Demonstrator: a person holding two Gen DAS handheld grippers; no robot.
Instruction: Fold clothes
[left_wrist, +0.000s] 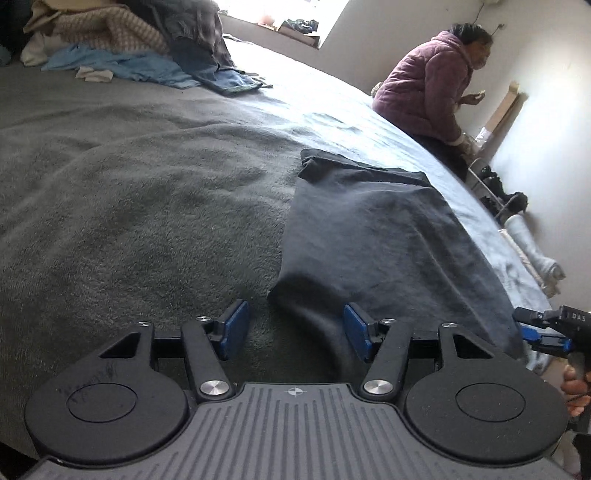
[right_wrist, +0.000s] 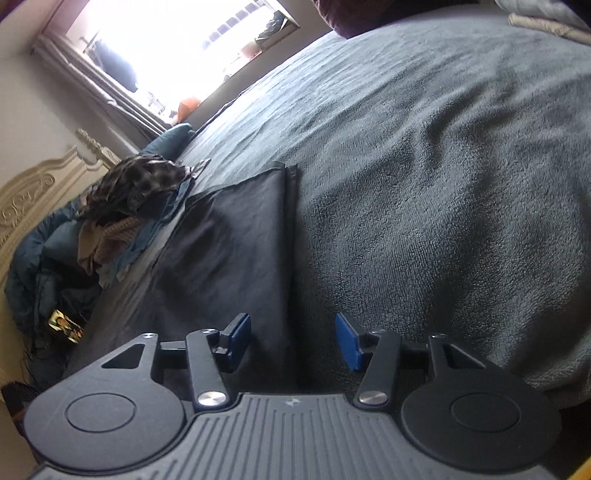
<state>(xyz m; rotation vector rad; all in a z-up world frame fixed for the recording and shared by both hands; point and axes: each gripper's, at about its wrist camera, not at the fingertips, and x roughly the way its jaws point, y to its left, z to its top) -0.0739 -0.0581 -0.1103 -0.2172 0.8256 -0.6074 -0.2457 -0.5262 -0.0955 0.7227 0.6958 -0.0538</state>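
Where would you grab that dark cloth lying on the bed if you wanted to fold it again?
Probably the near corner of the dark cloth, which lifts slightly off the grey blanket, leaving a lip to pinch. The open left gripper already faces it, so come in low from the near side. The open right gripper could take the near end along the folded edge.

The left gripper (left_wrist: 293, 334), black with blue pads (left_wrist: 236, 326), has its jaws spread wide over a grey fleece blanket (left_wrist: 129, 192), nothing between them. Just ahead lies a dark grey folded garment (left_wrist: 384, 236), its near corner curling between the fingertips. The right gripper (left_wrist: 550, 332) shows at the right edge, by the garment's far side. A heap of mixed clothes (left_wrist: 140, 44) sits far back. A person in a purple quilted jacket (left_wrist: 428, 85) sits at the bed's edge.
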